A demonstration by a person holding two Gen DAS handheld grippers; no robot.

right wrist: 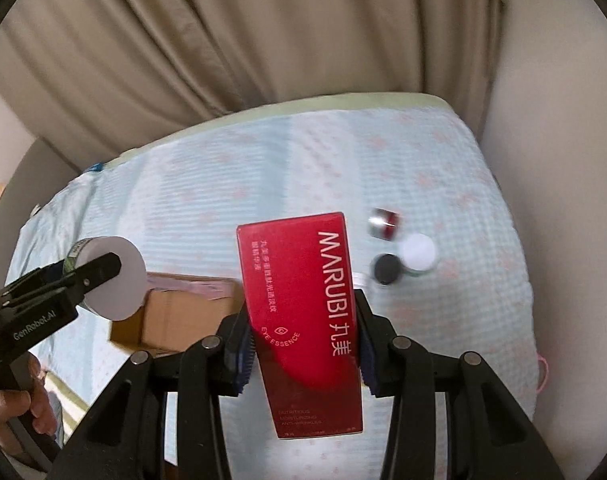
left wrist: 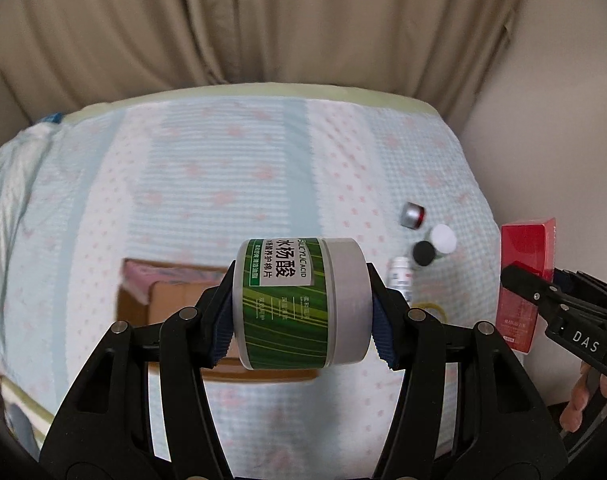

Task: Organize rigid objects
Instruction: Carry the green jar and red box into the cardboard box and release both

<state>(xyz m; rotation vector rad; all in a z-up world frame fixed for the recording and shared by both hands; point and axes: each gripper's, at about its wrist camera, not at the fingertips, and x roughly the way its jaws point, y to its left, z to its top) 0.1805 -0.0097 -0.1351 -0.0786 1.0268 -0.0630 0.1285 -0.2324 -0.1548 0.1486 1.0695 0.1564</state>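
Your left tool points steeply down over a bed covered in a pale blue sheet with pink dots. Its blue ribbed pads press on both ends of a green-labelled jar, which lies sideways between them, grey lid toward the tool's right finger. The jar hangs in the air, clear of the sheet.

Below and just beyond this tool, an open cardboard box sits on the bed, partly hidden behind the jar and the left finger.

Your right tool also tilts steeply downward. Its jaws are drawn in narrow and clamp the long sides of a red carton marked MARUBI, standing on end between the pads with its upper part rising past the fingertips. The carton is lifted off the bed too.

From the left tool's camera, the right tool appears at the far right edge, with your fingers wrapped around its handle below. From the right tool's camera, the left tool shows at the left edge, the jar's round lid facing the lens, and your hand grips its handle.

Ahead and to the right of both tools, small items rest on the sheet close together: a silver-and-red jar, a white-capped bottle and a black-capped bottle touching it. A beige curtain hangs behind the bed.
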